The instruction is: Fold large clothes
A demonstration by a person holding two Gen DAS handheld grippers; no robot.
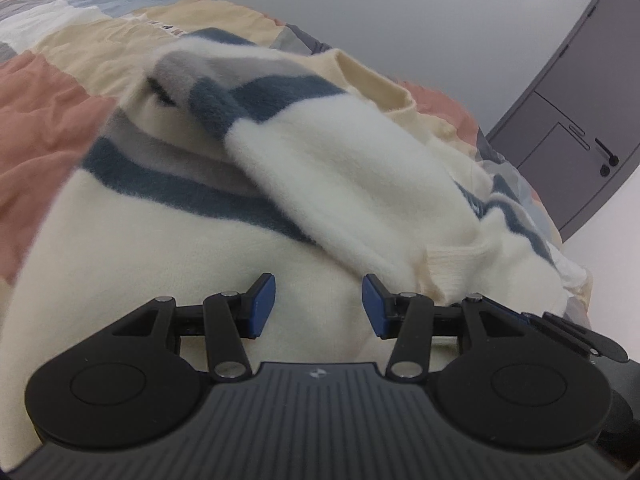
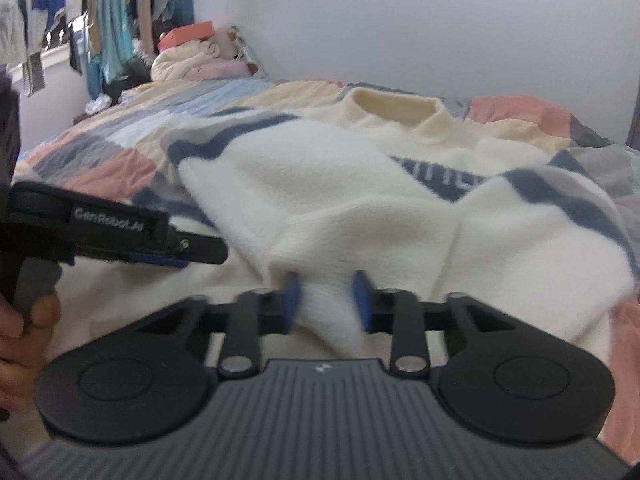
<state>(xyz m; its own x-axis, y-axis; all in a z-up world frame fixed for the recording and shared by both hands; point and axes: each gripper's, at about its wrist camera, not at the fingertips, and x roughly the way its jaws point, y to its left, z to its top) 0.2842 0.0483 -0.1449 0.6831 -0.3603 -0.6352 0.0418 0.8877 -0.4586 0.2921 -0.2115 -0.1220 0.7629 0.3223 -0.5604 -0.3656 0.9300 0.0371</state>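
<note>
Directly ahead of both hand-held grippers lies a fluffy cream sweater (image 2: 360,200), soft and fuzzy, crossed by slate-blue and grey bands, with a ribbed cream collar (image 2: 396,114) at its far end and a ribbed cuff (image 1: 448,268) on one folded-over sleeve. It is spread on a bed under a crinkled patchwork quilt (image 1: 44,120) of pink, beige, grey and pale blue squares. The right hand-held gripper (image 2: 326,302) has a bunched ridge of the fleece between its blue pads, which are blurred, so the pressing contact cannot be told for certain. The left hand-held gripper (image 1: 318,304) stands moderately open just above the plain cream fabric, nothing between its pads. Beyond it stands a grey panelled door (image 1: 576,120).
</note>
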